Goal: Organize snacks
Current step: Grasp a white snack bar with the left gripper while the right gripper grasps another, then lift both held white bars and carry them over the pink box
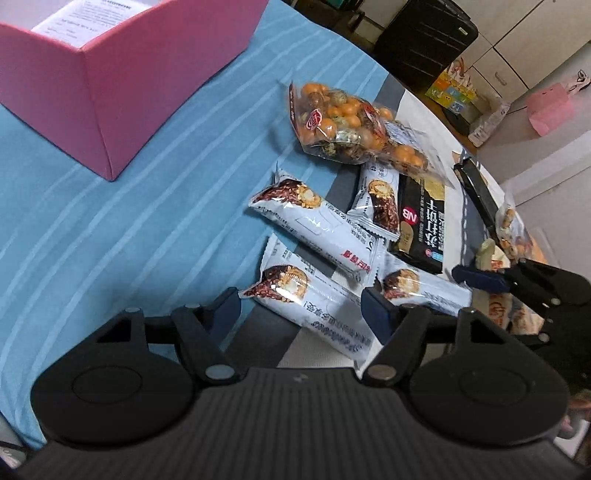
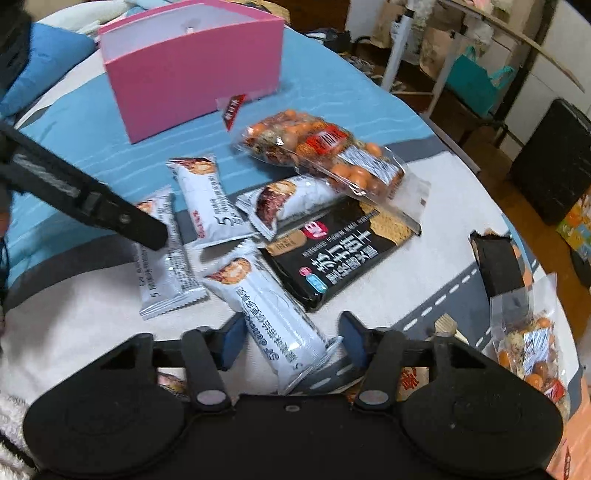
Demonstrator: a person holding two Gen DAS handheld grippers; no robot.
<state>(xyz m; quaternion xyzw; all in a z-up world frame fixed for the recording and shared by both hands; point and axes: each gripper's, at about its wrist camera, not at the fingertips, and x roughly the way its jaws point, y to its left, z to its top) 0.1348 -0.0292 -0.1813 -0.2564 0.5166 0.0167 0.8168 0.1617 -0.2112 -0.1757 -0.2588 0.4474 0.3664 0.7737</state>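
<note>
Across the round bench (image 2: 436, 280), on its blue striped and road-print cloth, the snacks lie loose in a heap. Left claw (image 1: 301, 306) straddles a white snack bar (image 1: 314, 306) at six o'clock in its view; the blue pads stand either side of the wrapper with a visible gap, so nothing is gripped yet. Right claw (image 2: 291, 332) likewise straddles a second white bar (image 2: 273, 306), pads apart and not seen pressing. Judgement: both claws come down on separate bars so two go in one trip.

Remaining stock: two more white bars, a black cracker pack (image 2: 340, 251) at centre, a clear bag of orange coated nuts (image 2: 321, 155) at twelve o'clock, and a second nut bag (image 2: 532, 343) at three o'clock near the bench edge.

Container: one pink box (image 2: 192, 70) at eleven o'clock, open-topped, well apart from the heap. Left view shows a printed paper sheet (image 1: 92, 18) inside; no snacks visible in it. Judgement: sorting is at an early stage, the box being the likely destination
</note>
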